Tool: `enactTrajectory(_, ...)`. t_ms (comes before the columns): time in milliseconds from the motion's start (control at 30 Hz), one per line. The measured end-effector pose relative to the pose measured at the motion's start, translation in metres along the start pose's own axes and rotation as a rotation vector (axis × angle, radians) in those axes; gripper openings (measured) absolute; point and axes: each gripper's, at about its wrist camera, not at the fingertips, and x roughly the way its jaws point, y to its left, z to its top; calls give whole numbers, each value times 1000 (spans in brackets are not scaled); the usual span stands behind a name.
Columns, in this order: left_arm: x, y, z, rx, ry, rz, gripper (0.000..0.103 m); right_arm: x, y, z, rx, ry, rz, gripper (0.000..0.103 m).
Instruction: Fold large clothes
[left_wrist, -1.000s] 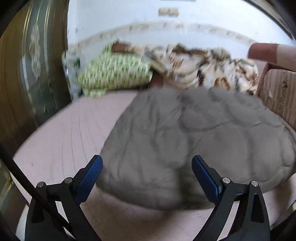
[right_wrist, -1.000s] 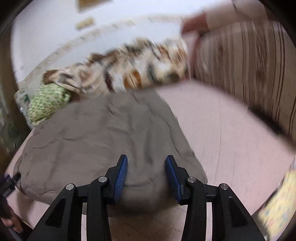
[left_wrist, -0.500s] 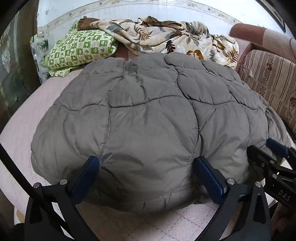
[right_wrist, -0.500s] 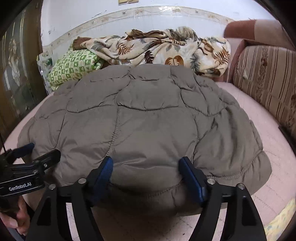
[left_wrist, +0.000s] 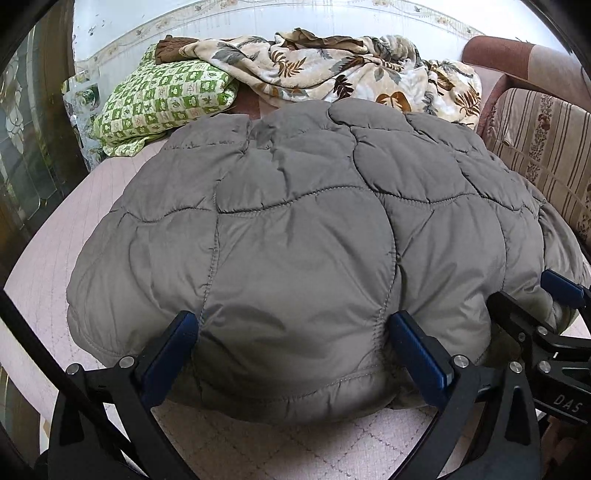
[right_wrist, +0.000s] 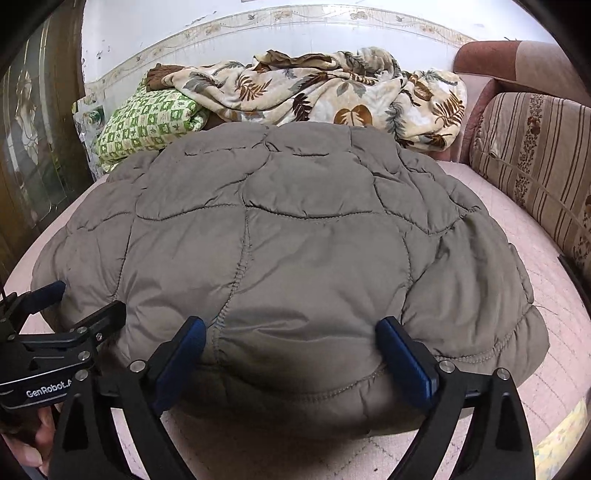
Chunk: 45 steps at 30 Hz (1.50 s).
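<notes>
Left gripper (left_wrist: 291, 354): jaws spread wide — straddling the quilted grey jacket (left_wrist: 314, 229) hem (6 o'clock), not pinching.
Right gripper (right_wrist: 291, 354): likewise agape.

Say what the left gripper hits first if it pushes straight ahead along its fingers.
The grey quilted jacket. The left gripper is open, its fingers already either side of the near hem, so the padding is right in front. Contact depth is hard to judge.

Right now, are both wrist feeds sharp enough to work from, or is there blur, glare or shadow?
Left wrist: sharp, no motion blur; jacket stitching crisp, a dark shadow on its near hem between the open left gripper. Right wrist: equally sharp, same shadow at the right gripper. Both show fisheye bending and black corners.
</notes>
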Motion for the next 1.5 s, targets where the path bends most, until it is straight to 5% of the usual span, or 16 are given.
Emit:
enactTrajectory(800, -5, -1, -9, 25, -50, 4, 103, -3, 4, -4, 13, -44, -31, 102)
enactTrajectory(1267, -60, 19, -23, 12, -23, 34, 103, -90, 15, -28, 20, -228, -73, 102)
enactTrajectory(1500, -57, 27, -20, -1, -30, 61, 103, -83, 29, -25, -27, -230, -61, 102)
